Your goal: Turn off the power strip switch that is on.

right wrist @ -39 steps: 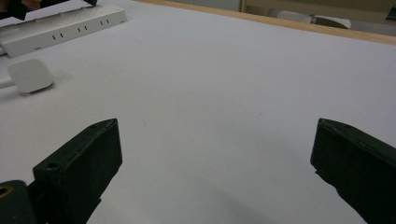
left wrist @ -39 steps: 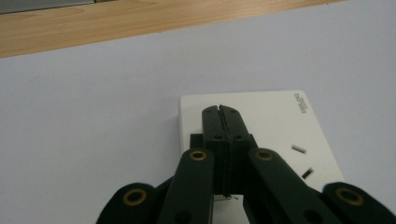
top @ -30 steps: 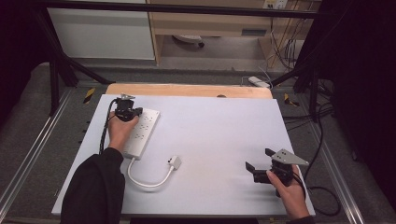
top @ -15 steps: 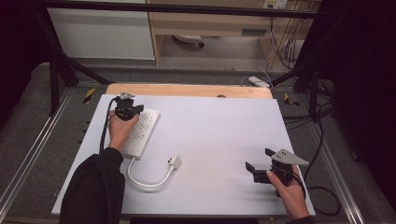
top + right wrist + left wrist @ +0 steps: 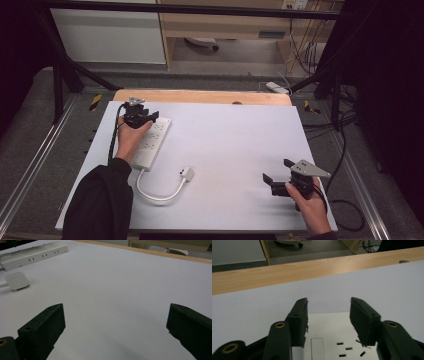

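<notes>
High view: the white power strip (image 5: 150, 142) lies flat near the counter's (image 5: 235, 130) far-left corner, its cord (image 5: 159, 192) looping toward the near edge and ending in the plug (image 5: 187, 173), which sits loose on the counter, not pushed into anything. The left gripper (image 5: 150, 116) is over the strip's far end. The right gripper (image 5: 274, 177) hangs near the near-right corner, well apart from all of it.

Left gripper view: the left gripper (image 5: 328, 317) has its jaws parted above the strip (image 5: 332, 340). They've just been opening, and there's a gap on both sides, nothing pinched between them. Looks like the strip has been let go, so I'd call that part done.

Right gripper view: the right gripper (image 5: 113, 325) is spread wide over bare counter (image 5: 120, 285), empty. The strip (image 5: 32, 255) and plug (image 5: 15, 280) sit off toward the far-left corner.

My guess is what's left is dealing with the plug and cord, which nobody's touching yet.
</notes>
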The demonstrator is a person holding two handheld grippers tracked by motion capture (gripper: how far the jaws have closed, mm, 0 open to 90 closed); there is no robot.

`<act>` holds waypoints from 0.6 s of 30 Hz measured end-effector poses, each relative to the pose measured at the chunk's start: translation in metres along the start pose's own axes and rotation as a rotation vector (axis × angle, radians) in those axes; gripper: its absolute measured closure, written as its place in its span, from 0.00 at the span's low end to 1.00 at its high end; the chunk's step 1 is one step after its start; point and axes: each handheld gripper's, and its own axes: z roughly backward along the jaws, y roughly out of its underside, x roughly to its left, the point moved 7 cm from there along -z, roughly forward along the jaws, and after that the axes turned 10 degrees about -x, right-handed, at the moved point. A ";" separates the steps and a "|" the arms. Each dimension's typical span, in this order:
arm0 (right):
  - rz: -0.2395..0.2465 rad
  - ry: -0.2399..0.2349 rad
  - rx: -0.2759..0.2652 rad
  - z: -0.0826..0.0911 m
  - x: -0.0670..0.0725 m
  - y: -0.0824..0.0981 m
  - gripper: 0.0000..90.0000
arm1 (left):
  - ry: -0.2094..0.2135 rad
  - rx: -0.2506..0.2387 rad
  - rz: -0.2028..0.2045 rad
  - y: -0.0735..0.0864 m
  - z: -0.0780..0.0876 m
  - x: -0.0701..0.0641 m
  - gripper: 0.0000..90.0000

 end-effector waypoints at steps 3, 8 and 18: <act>0.000 -0.001 0.000 0.000 0.000 0.000 0.03 | 0.002 0.003 0.015 0.001 0.000 0.000 0.43; 0.000 -0.001 0.000 0.000 0.000 0.000 0.03 | -0.012 0.026 0.031 0.003 -0.002 0.000 0.23; 0.000 -0.005 0.001 0.000 0.001 0.000 0.03 | -0.005 -0.009 0.051 -0.002 -0.002 -0.001 0.09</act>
